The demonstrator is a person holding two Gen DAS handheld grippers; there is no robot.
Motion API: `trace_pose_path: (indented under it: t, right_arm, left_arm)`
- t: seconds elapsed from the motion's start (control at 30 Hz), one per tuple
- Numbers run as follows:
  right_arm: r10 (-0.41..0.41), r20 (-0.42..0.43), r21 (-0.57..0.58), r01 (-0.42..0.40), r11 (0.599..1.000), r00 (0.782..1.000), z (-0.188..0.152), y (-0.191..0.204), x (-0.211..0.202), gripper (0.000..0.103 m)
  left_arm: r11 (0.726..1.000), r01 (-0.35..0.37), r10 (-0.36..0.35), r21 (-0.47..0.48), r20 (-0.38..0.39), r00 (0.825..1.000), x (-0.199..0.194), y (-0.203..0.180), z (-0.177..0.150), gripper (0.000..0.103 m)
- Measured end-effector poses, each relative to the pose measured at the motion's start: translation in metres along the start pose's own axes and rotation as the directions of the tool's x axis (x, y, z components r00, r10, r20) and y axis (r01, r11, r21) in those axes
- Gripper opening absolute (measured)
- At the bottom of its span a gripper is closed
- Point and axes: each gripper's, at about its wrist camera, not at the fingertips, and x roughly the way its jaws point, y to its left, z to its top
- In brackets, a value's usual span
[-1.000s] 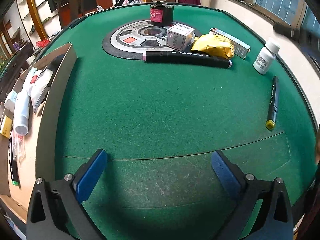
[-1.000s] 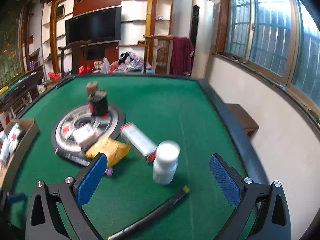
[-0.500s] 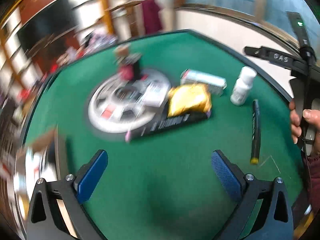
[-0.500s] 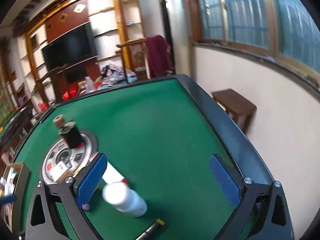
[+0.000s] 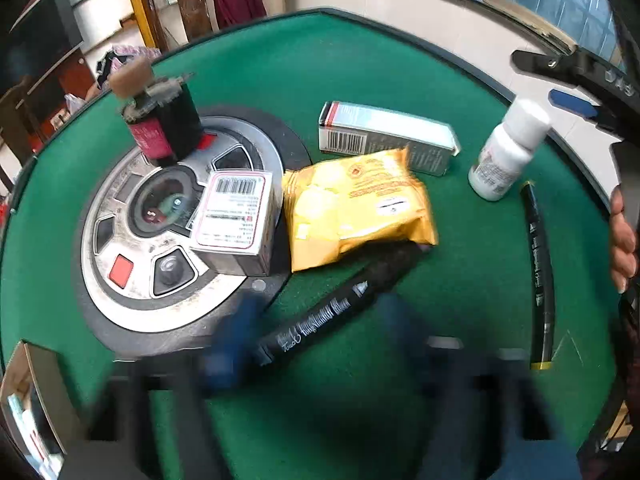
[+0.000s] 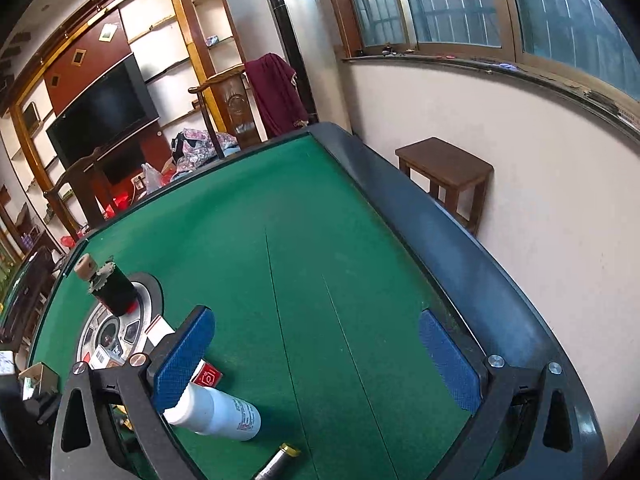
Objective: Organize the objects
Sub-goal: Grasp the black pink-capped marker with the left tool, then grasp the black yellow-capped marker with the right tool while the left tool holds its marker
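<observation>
A green felt table (image 5: 360, 60) is seen in both views, with a round grey dial plate (image 5: 132, 240) at the middle left of the left wrist view. A dark jar (image 5: 164, 120) with a brown cork stands on the upper edge of this plate, and a small white box (image 5: 236, 220) with a barcode rests on its right part. Just beside the box, in the centre of the frame, a yellow packet (image 5: 356, 208) lies, and its top edge touches a long grey carton (image 5: 384, 136) behind it. A thick black marker (image 5: 340, 308) lies diagonally from under the lower right corner of the packet toward the lower centre.

The left gripper (image 5: 320, 344) is strongly blurred at the bottom of the frame. Its blue fingers (image 5: 236, 340) are seen on both sides of the near end of the marker, but it cannot be told whether they are pressed on it.

At the right of the frame a white bottle (image 5: 508, 152) is tilted, and a thin black pen (image 5: 540, 272) with a yellow end lies below it.

In the right wrist view, the right gripper (image 6: 316, 356) is held wide apart, with nothing between its blue pads (image 6: 448, 364). The left pad is in front of the cap of the white bottle (image 6: 224, 412), at the lower left of the frame; contact cannot be judged. A cardboard box (image 5: 36, 396) is seen at the lower left corner of the left wrist view.
</observation>
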Motion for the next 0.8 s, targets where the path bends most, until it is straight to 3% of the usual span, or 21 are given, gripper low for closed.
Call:
trace_pose_path:
  t: [0.03,0.07,0.27,0.37,0.43,0.5,0.57,0.6,0.63,0.8]
  right_arm:
    - [0.002,-0.005,-0.002,-0.002,1.0,1.0,-0.001,0.001,0.001,0.103]
    - [0.002,-0.01,-0.004,-0.002,1.0,1.0,-0.001,0.002,0.002,0.103]
    - [0.012,-0.029,-0.012,-0.012,1.0,1.0,-0.004,0.003,0.005,0.103]
    - [0.01,-0.027,-0.015,-0.011,1.0,1.0,-0.005,0.004,0.004,0.103]
    - [0.008,-0.028,-0.016,-0.008,1.0,1.0,-0.004,0.004,0.005,0.103]
    - [0.011,-0.032,-0.016,-0.012,1.0,0.999,-0.004,0.004,0.006,0.103]
    - [0.008,-0.03,-0.022,-0.009,1.0,1.0,-0.004,0.006,0.006,0.103]
    - [0.008,-0.03,-0.026,-0.009,1.0,1.0,-0.005,0.007,0.007,0.103]
    - [0.009,-0.03,-0.028,-0.01,1.0,0.999,-0.005,0.007,0.007,0.103]
    - [0.009,-0.026,-0.04,-0.01,0.999,1.0,-0.007,0.01,0.008,0.103]
  left_arm:
    - [1.0,0.016,-0.016,0.012,-0.01,1.0,-0.003,-0.004,-0.002,0.019]
    - [0.999,0.035,-0.034,0.016,-0.019,0.999,-0.006,-0.009,-0.005,0.015]
    - [0.999,0.041,-0.04,0.01,-0.017,0.999,-0.013,-0.023,-0.011,0.017]
    - [0.999,0.051,-0.051,-0.004,0.002,0.999,-0.008,-0.028,-0.01,0.036]
    - [0.999,0.02,-0.02,0.033,0.019,1.0,-0.005,-0.041,-0.015,0.057]
    - [1.0,-0.009,0.008,0.018,0.044,0.999,-0.004,-0.047,-0.017,0.059]
    - [0.999,0.011,-0.009,-0.047,0.043,0.999,-0.003,-0.041,-0.02,0.053]
    - [0.999,-0.005,0.008,-0.054,0.054,0.999,-0.004,-0.041,-0.021,0.038]
    - [0.998,-0.006,0.009,-0.058,0.061,0.998,-0.006,-0.042,-0.024,0.015]
    - [0.997,-0.013,0.017,-0.082,0.047,0.999,-0.02,-0.037,-0.045,0.014]
